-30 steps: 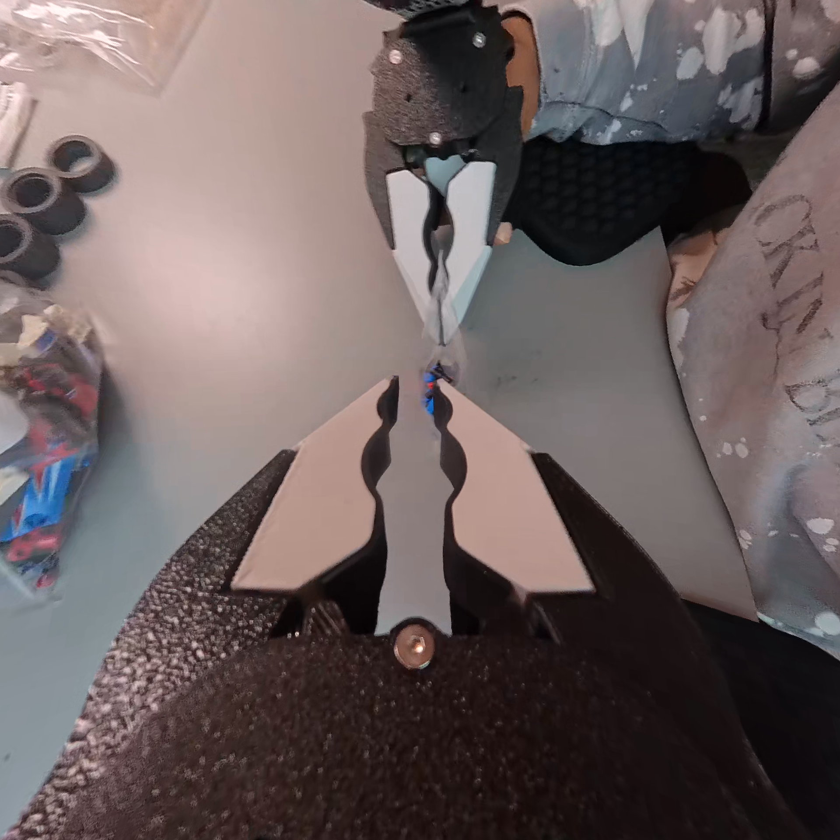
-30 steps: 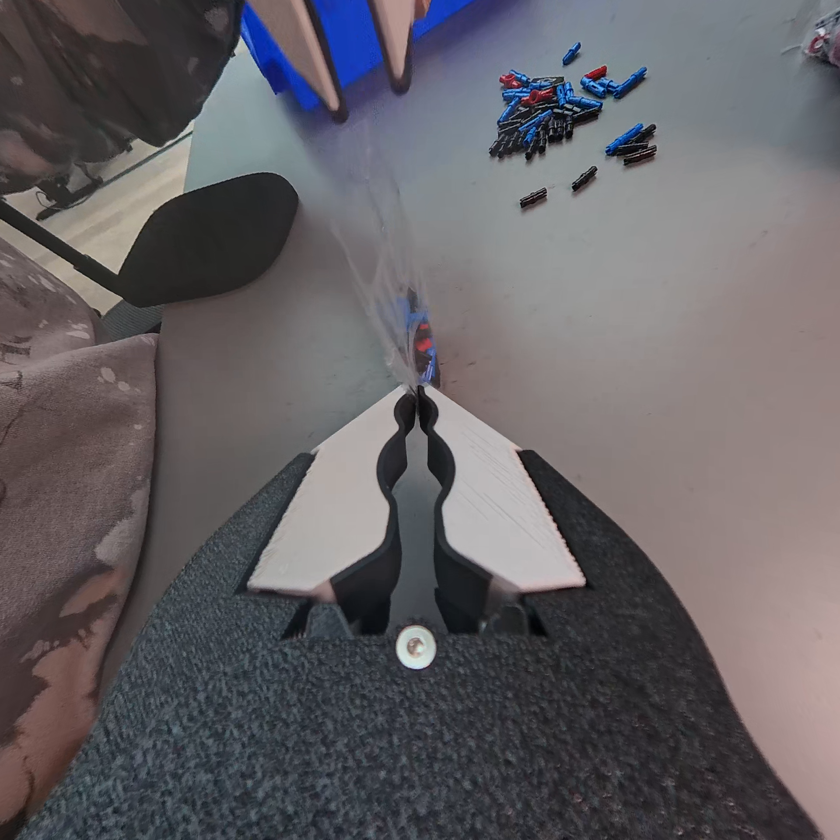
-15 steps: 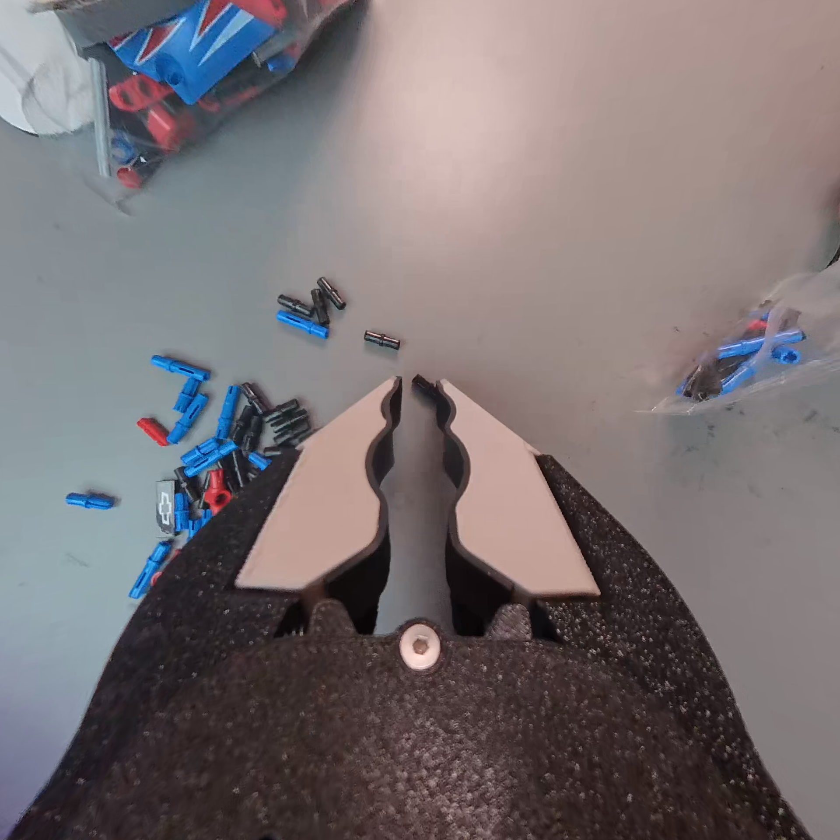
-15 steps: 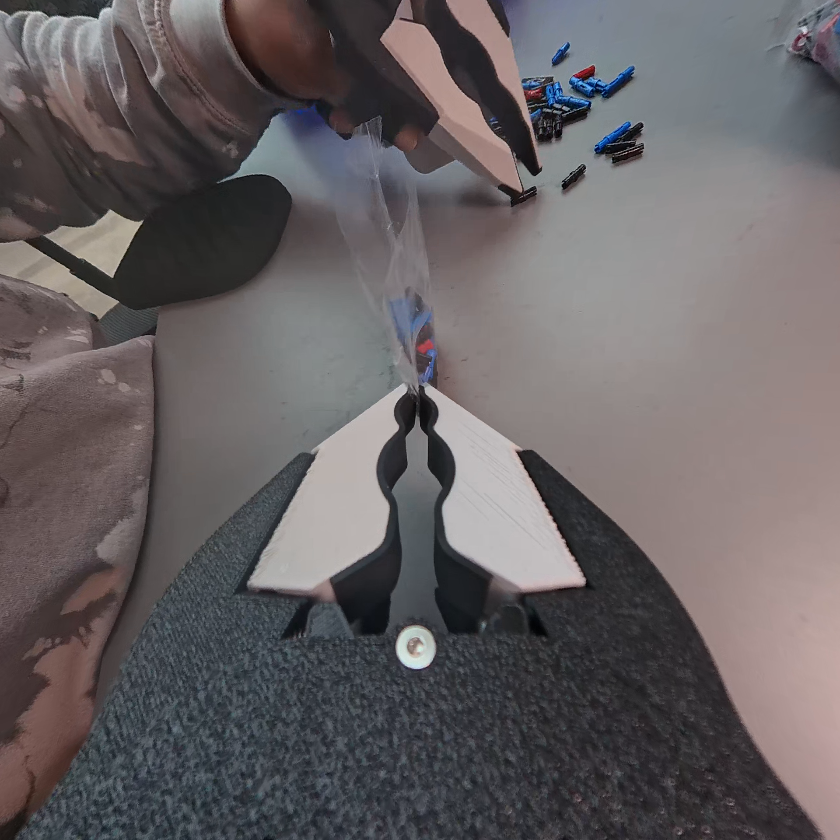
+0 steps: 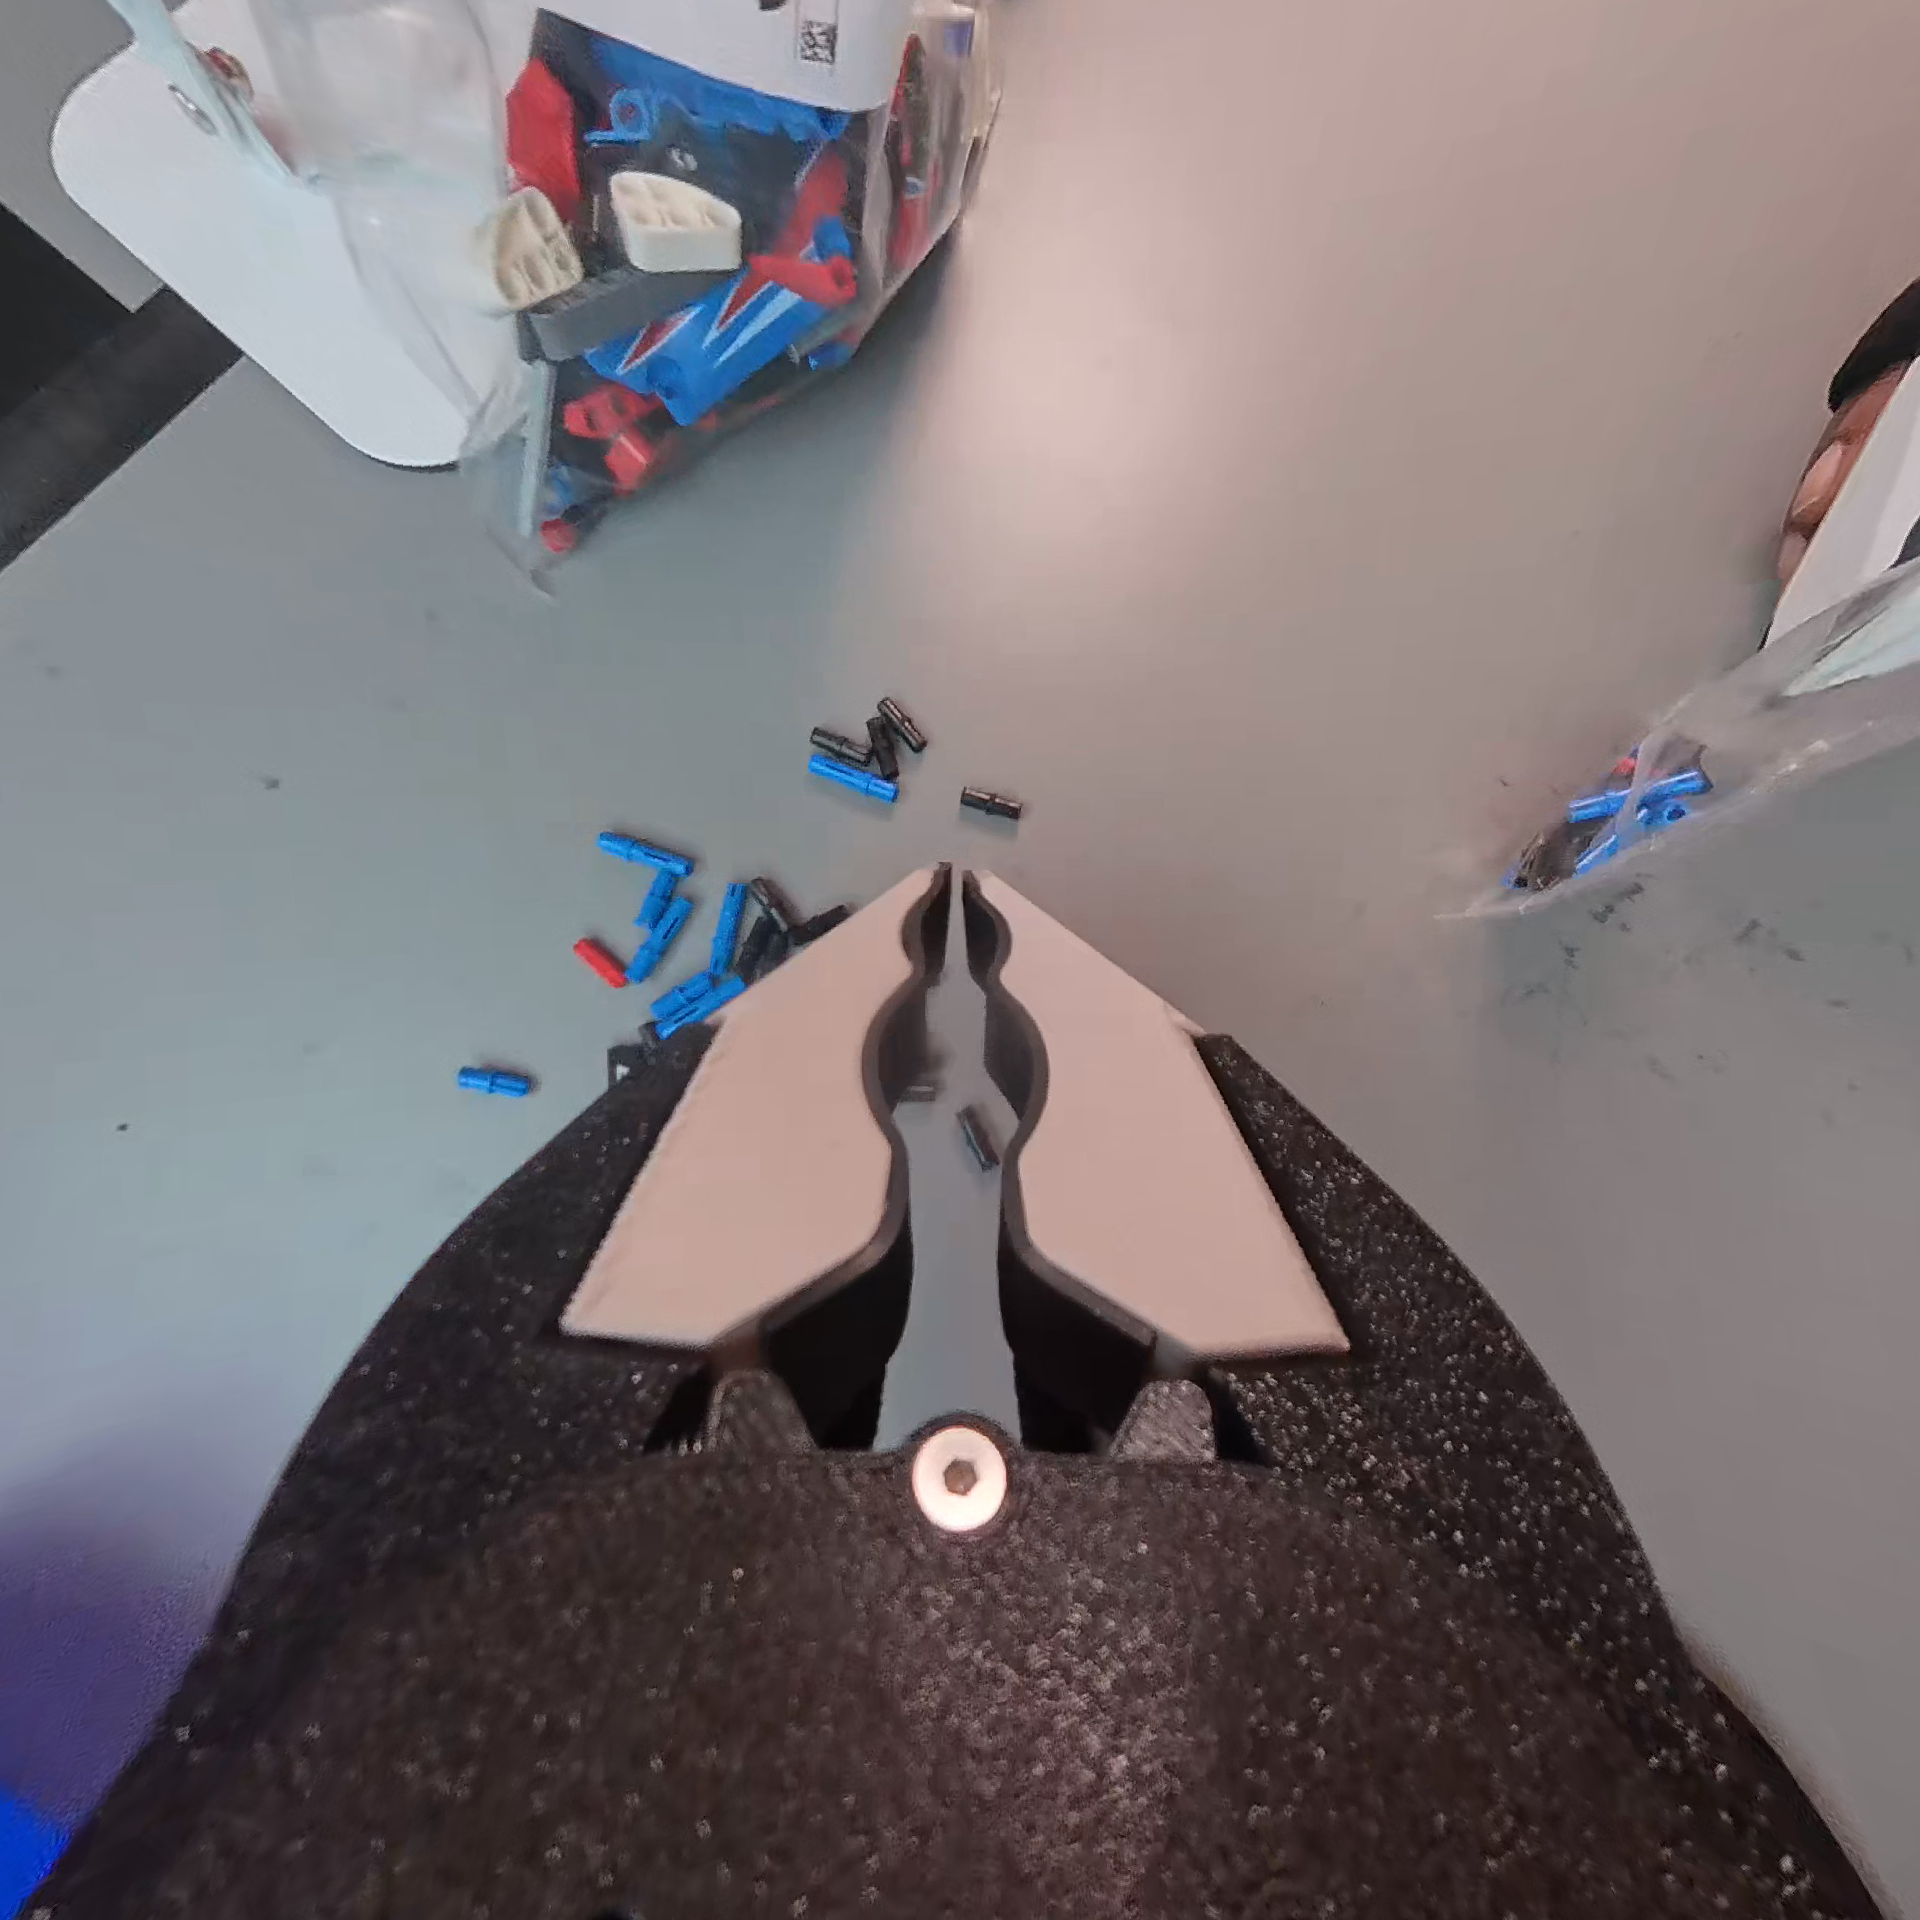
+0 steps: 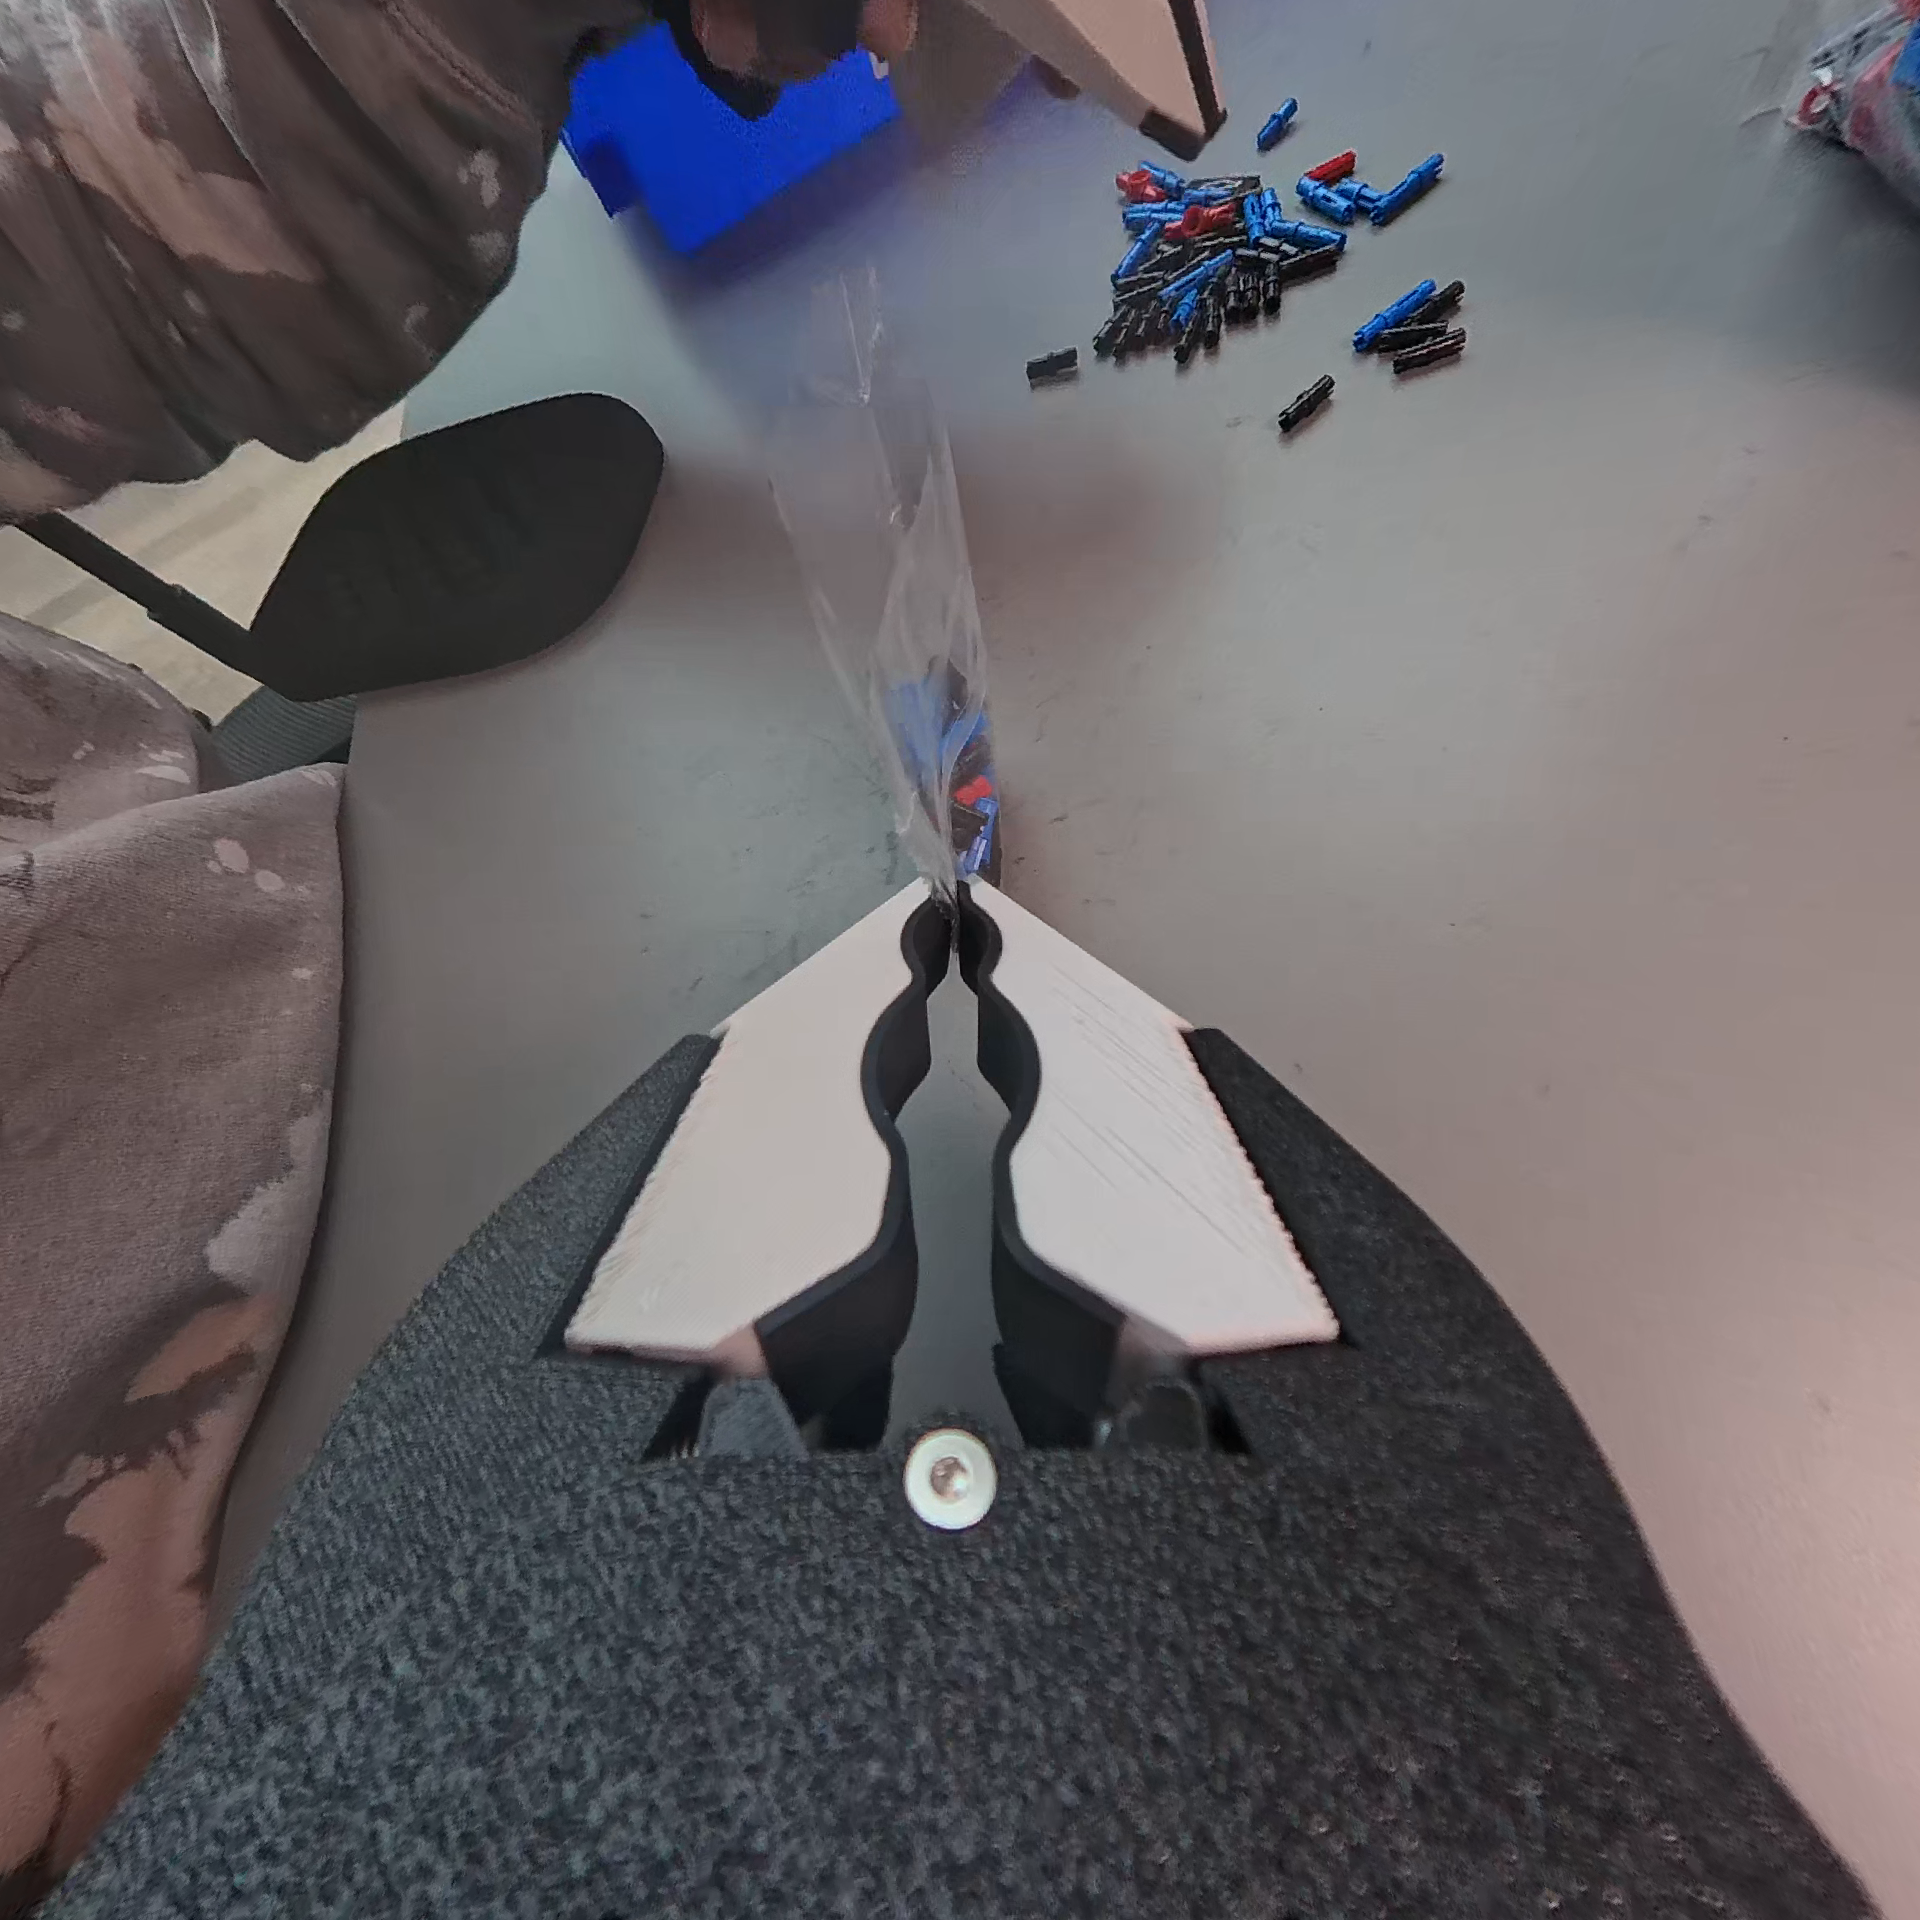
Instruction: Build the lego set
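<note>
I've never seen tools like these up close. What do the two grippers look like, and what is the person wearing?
Each gripper has a rough, speckled black body with a silver screw at the centre. The left gripper has two flat, pale grey pointed fingers with wavy black inner edges; the right gripper has the same shape, its fingers whiter and finely ridged. No cables show. The person's sleeve is mottled grey-brown with pale splashes.

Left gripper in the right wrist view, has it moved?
Yes: the left gripper moved from the near side of the pin pile to its far side.
</note>
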Tool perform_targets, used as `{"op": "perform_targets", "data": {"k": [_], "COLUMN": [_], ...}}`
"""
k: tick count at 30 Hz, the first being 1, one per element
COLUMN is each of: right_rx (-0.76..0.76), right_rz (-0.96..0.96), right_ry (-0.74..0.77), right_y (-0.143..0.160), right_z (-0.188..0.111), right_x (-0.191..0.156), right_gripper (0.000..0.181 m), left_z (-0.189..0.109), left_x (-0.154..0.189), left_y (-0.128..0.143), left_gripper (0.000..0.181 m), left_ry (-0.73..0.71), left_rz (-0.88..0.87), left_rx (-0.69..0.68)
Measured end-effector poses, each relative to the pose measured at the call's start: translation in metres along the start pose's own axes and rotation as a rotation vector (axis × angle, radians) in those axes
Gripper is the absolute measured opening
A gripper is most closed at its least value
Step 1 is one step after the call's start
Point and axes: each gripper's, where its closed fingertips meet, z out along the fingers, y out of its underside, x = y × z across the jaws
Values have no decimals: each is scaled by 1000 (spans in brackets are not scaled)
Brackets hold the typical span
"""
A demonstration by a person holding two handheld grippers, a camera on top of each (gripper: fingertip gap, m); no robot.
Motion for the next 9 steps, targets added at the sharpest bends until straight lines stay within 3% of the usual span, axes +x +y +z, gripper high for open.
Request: {"op": "perform_targets", "data": {"k": [1, 5, 9], "right_rx": [0, -3, -1], "right_rz": [-1, -6, -3], "right_ry": [0, 5, 5], "right_y": [0, 0, 1], "right_z": [0, 0, -1], "right_x": [0, 0, 1], "right_gripper": [0, 0, 0], "left_z": [-6, -16, -5], "left_x": [-4, -10, -4], "left_y": [3, 27, 61], "left_gripper": [11, 20, 19], "left_ry": [-3, -42, -62], "left_rz": [-13, -67, -132], "left_rx": [-18, -52, -52]}}
